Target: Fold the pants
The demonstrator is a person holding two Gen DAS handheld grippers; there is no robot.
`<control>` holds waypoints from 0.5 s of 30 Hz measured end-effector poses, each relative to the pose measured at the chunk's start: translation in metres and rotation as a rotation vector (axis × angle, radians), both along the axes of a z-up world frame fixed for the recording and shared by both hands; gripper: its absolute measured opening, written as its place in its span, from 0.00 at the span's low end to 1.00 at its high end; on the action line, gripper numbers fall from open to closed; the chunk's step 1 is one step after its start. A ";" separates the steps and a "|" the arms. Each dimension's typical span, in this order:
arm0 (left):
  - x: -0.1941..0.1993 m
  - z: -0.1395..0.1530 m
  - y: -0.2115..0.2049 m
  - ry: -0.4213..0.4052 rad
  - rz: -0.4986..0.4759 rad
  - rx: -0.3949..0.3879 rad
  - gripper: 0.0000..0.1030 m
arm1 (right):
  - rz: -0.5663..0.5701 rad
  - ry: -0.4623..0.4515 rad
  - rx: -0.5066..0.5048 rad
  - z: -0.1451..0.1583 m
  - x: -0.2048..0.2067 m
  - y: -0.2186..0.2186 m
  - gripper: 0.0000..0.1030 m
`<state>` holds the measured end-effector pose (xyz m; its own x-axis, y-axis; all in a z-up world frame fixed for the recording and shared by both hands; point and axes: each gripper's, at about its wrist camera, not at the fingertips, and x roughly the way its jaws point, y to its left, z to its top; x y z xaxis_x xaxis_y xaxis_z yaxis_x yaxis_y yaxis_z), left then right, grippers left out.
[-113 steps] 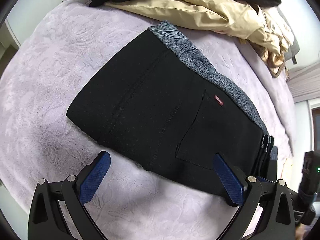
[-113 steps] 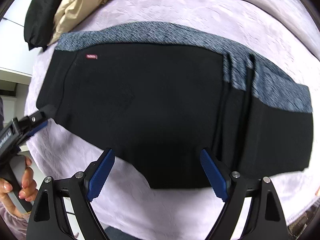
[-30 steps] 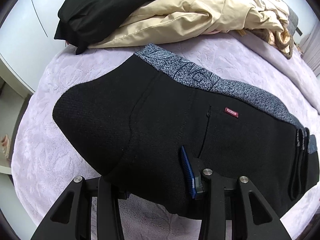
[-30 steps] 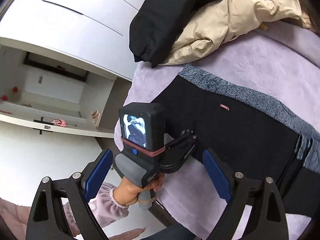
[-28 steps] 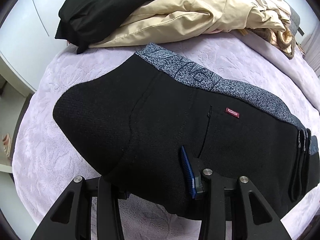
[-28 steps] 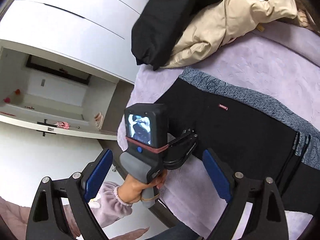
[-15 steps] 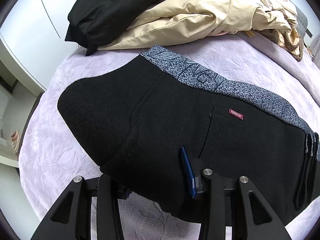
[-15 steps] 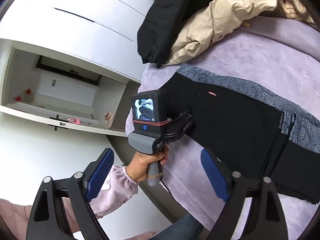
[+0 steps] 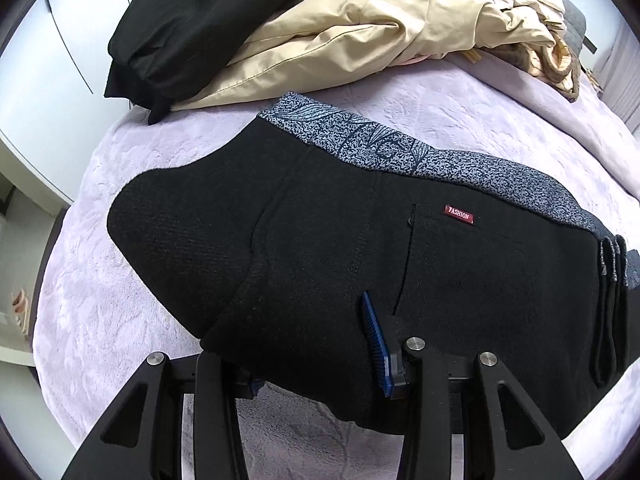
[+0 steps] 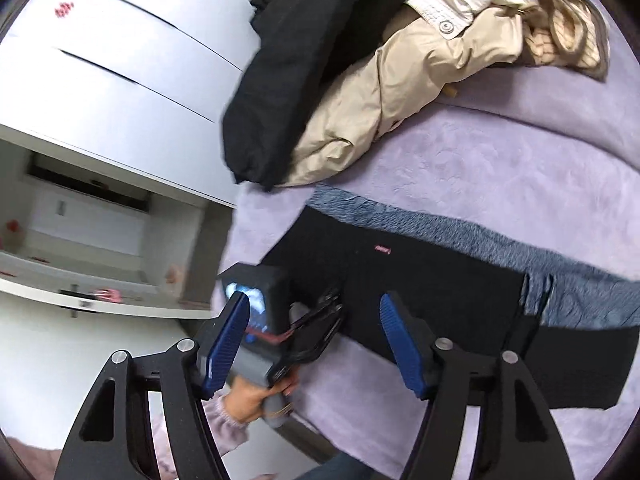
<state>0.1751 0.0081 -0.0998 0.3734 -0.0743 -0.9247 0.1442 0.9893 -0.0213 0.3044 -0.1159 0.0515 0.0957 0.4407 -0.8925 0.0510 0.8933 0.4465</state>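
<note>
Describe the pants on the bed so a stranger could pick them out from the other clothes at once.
Start at the lilac bed cover. A black coat and a beige jacket lie heaped at its far side; nearer, lying flat and folded, are the pants. Alone among these clothes they are black with a speckled grey waistband and a small red label.

A bed (image 9: 460,128) under a lilac plush cover carries it all. Folded black pants (image 9: 360,248) with a speckled grey waistband lie flat near its edge. Behind them, a beige jacket (image 9: 360,40) sprawls beside a black garment (image 9: 192,20), the two touching.
</note>
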 end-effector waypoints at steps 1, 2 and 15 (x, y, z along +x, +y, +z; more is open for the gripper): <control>0.001 0.000 0.002 0.002 0.003 -0.008 0.41 | 0.025 0.030 -0.047 -0.010 0.009 0.011 0.70; 0.001 -0.001 0.004 0.004 0.008 -0.019 0.41 | 0.055 0.064 -0.089 -0.022 0.019 0.024 0.70; -0.024 0.006 -0.013 -0.138 -0.108 0.118 0.41 | 0.473 0.458 -0.258 -0.154 0.111 0.186 0.77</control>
